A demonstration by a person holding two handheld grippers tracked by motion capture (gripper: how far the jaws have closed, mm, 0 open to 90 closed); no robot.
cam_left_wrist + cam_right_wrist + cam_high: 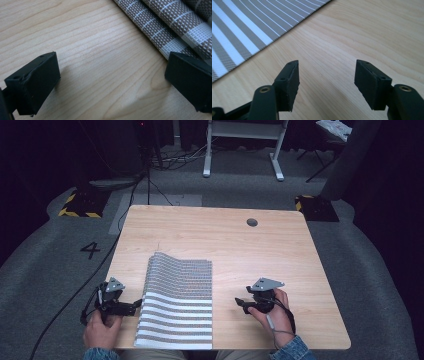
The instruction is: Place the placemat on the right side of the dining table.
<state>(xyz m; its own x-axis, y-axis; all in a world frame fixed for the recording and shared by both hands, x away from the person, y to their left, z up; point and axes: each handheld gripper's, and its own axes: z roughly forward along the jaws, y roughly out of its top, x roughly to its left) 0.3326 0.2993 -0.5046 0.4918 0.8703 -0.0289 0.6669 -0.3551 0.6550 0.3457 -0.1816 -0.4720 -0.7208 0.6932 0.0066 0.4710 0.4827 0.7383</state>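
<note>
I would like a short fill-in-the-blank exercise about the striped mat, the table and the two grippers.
1. The striped mat lies on a ____ table.
2. Both grippers, left gripper and right gripper, have ____ jaws.
3. The mat lies ____ the two grippers.
4. The mat's near edge reaches the table's ____ edge.

Missing words: wooden; open; between; front

A light wooden table (280,250) with a round cable hole (252,222) stands on grey carpet (50,270) marked with a black number four (90,250). Behind it, a white desk frame (242,145), black cables (170,160) and yellow-and-black striped bases (80,205) sit in dim darkness.
</note>
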